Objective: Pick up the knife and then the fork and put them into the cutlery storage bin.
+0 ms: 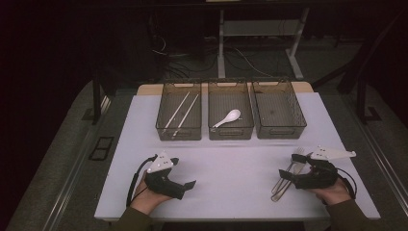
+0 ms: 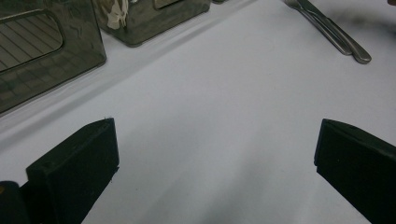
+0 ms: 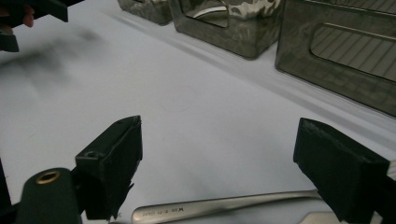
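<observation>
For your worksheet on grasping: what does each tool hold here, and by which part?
Nothing is held. The left tool stands open over bare table. The right tool is open around a fork handle, its pads apart from it.

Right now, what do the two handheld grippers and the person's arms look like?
Both are black, chunky two-jaw tools. The left gripper and right gripper each carry a pale grey three-cornered plate on top and trail a black cable that loops by the wrist. Up close, the jaws end in blocky black pads. The person's sleeves look dark olive.
</observation>
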A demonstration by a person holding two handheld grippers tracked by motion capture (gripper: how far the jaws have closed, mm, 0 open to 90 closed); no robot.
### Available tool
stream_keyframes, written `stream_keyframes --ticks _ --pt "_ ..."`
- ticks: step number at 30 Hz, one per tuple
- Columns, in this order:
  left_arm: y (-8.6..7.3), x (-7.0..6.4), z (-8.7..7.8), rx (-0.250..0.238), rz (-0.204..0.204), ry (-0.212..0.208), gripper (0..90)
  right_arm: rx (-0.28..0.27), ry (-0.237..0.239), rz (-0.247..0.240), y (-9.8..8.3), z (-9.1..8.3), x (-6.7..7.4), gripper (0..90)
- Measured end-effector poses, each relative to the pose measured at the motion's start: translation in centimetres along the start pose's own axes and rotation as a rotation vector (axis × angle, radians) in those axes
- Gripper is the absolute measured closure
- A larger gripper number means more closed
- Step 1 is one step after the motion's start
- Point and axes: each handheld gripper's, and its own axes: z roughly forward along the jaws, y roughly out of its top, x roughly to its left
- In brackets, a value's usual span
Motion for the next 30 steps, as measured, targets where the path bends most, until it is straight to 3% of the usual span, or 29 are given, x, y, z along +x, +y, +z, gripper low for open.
stream_keyframes --ticks 9,17,23,30 --pt "0.0 -0.1 0.0 0.001 0.012 -0.006 0.0 0.052 -0.001 -0.002 -0.3 -0.9 -0.8 48.6" --pt "0.0 -0.1 0.0 0.003 0.013 -0.008 0.0 0.149 0.024 -0.019 -0.8 -0.2 -0.8 74.3" --pt "0.0 -0.2 0.1 0.003 0.012 -0.01 0.0 0.204 0.03 -0.041 -1.1 0.4 -0.5 85.2" --pt "0.0 -0.2 0.1 0.002 0.01 -0.007 0.0 0.241 0.037 -0.049 -1.4 0.9 -0.4 89.2"
